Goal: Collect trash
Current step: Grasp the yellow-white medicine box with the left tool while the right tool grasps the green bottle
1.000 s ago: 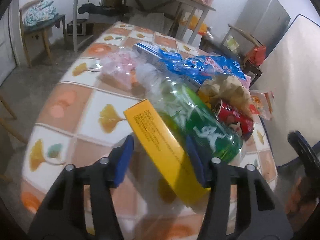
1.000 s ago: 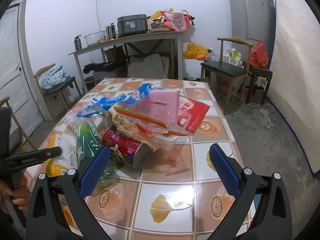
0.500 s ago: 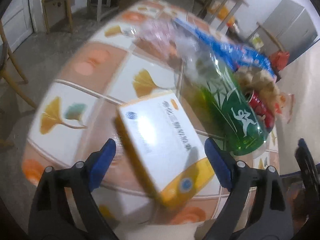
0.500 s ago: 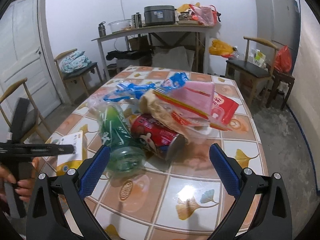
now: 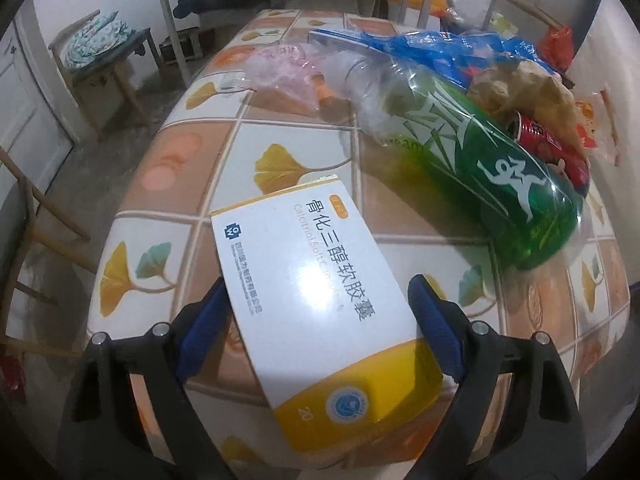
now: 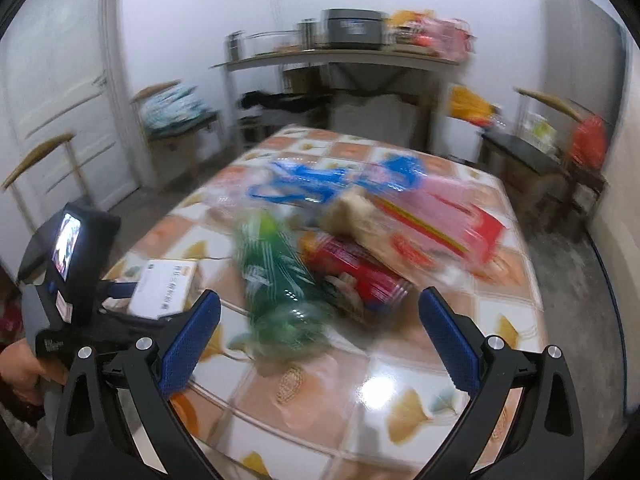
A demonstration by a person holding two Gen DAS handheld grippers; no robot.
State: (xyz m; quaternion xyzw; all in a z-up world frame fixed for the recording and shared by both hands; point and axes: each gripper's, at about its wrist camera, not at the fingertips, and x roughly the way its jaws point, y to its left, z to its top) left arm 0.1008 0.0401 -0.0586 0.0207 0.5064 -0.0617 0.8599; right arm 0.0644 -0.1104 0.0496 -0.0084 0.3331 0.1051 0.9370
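On the tiled table (image 5: 288, 128), between the left gripper (image 5: 320, 316) blue pads: medicine box (image 5: 320, 300), flat, label up.

Jaws just been opening, now spread and released, box between them but ungripped; right gripper (image 6: 320, 344) likewise gaping, empty, aimed at the green bottle (image 6: 280, 280) and red can (image 6: 360, 280) in the blurred litter heap. Likely mid-gather. Next: closing squarely across the box's short width. Long axis running away from the camera, yellow end nearest, slanted leftward.
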